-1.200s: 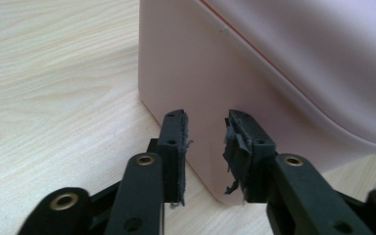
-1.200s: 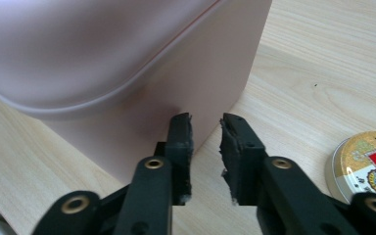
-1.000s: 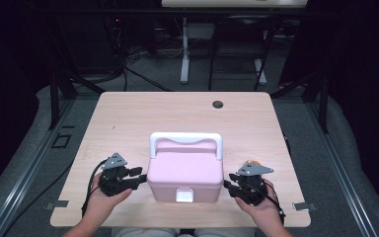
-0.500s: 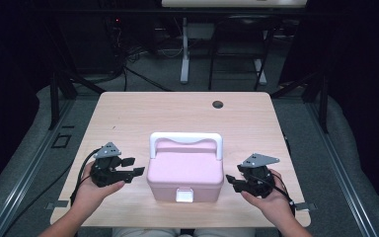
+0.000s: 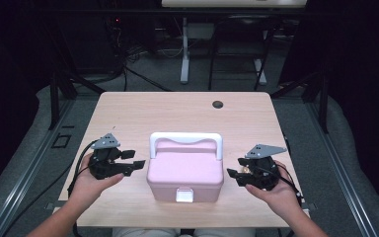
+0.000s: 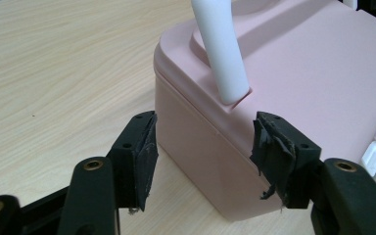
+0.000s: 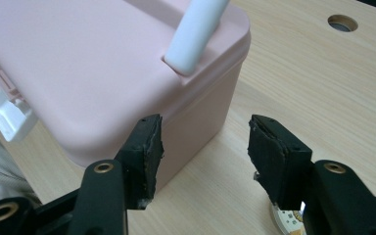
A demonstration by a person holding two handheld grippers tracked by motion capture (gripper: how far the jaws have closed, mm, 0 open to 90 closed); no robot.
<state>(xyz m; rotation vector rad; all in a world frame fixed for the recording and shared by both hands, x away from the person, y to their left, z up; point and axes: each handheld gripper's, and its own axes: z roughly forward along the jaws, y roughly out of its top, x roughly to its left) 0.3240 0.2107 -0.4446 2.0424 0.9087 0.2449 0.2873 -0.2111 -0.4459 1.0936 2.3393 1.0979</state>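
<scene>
A pink box (image 5: 185,170) with a white handle (image 5: 185,138) standing upright and a white front latch (image 5: 184,196) sits near the front edge of the wooden table (image 5: 143,118). My left gripper (image 5: 130,166) hovers just left of the box, apart from it. Its jaws have just been opening, and they stand open with nothing between them. In the left gripper view the left gripper (image 6: 203,147) faces the box's end wall (image 6: 196,132) below the handle's foot. My right gripper (image 5: 233,175) hovers to the right of the box. Its jaws too have just been opening and are empty. The right gripper (image 7: 205,142) points at the box's corner (image 7: 196,122).
A round cable hole (image 5: 218,104) lies at the table's far right; it appears as a hole (image 7: 341,22) in the right gripper view too. Bare tabletop stretches behind the box. Dark floor, cables and stand legs (image 5: 184,54) surround the table.
Both grippers have drawn back from the box's sides, outward and upward. Their jaws stand wider than before. The box has not moved.
</scene>
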